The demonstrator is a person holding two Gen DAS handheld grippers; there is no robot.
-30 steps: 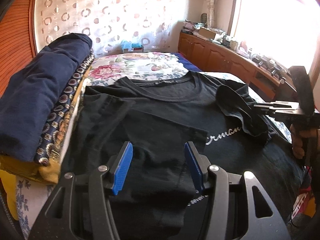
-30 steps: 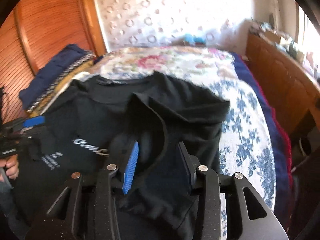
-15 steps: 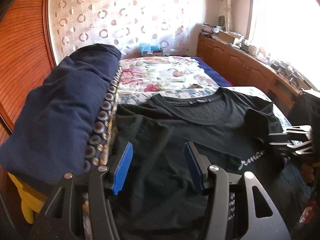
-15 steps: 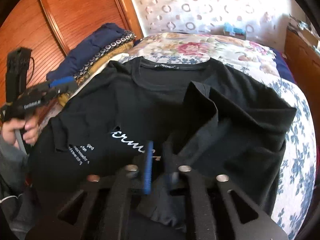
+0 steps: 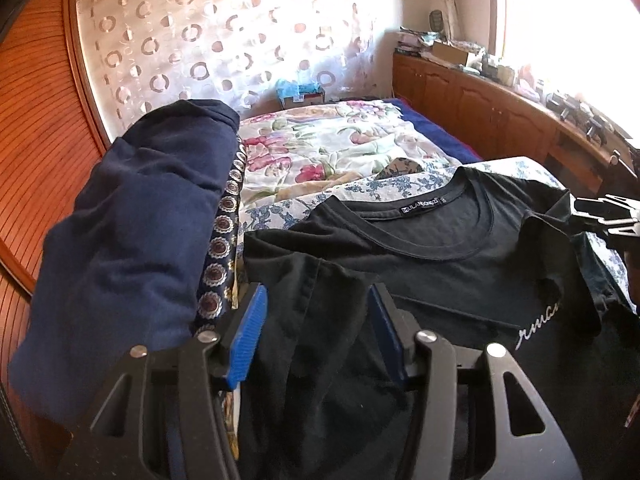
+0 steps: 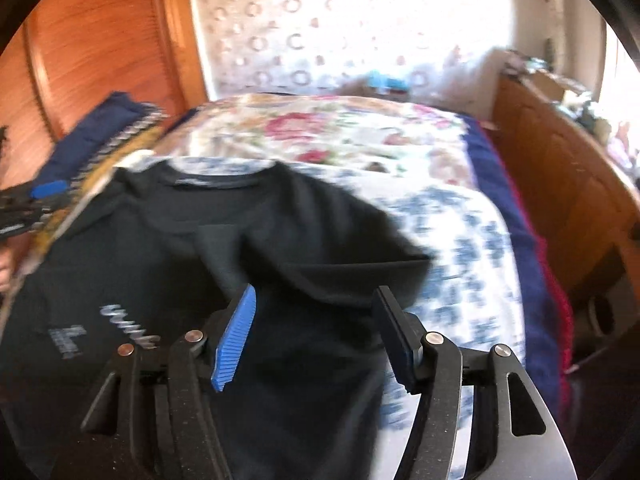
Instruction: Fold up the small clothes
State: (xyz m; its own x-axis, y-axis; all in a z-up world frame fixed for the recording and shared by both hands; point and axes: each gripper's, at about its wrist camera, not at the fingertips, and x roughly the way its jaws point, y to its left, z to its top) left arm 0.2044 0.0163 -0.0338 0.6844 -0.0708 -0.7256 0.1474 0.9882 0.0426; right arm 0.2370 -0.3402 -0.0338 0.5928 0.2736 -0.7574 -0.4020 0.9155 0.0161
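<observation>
From the left wrist view, the black T-shirt (image 5: 440,248) lies spread on the bed (image 5: 340,148), neck label readable, its left sleeve folded in over the chest. The left tongs (image 5: 316,332) stand partly apart and are closing, with dark cloth lying under the gap; the pads press on nothing. Just beside the shirt sits a stack of folded clothes (image 5: 132,248), navy on top.

From the right wrist view, blurred, the right tongs (image 6: 316,332) are opening wide over the shirt's right side, gripping nothing; the right sleeve lies folded inward.

Risk: the loose sleeve fold could spring back or rumple if either tongs drag across it.

Only the left view shows the label clearly; only the right shows the bed's far edge and blue floral sheet (image 6: 460,248).
</observation>
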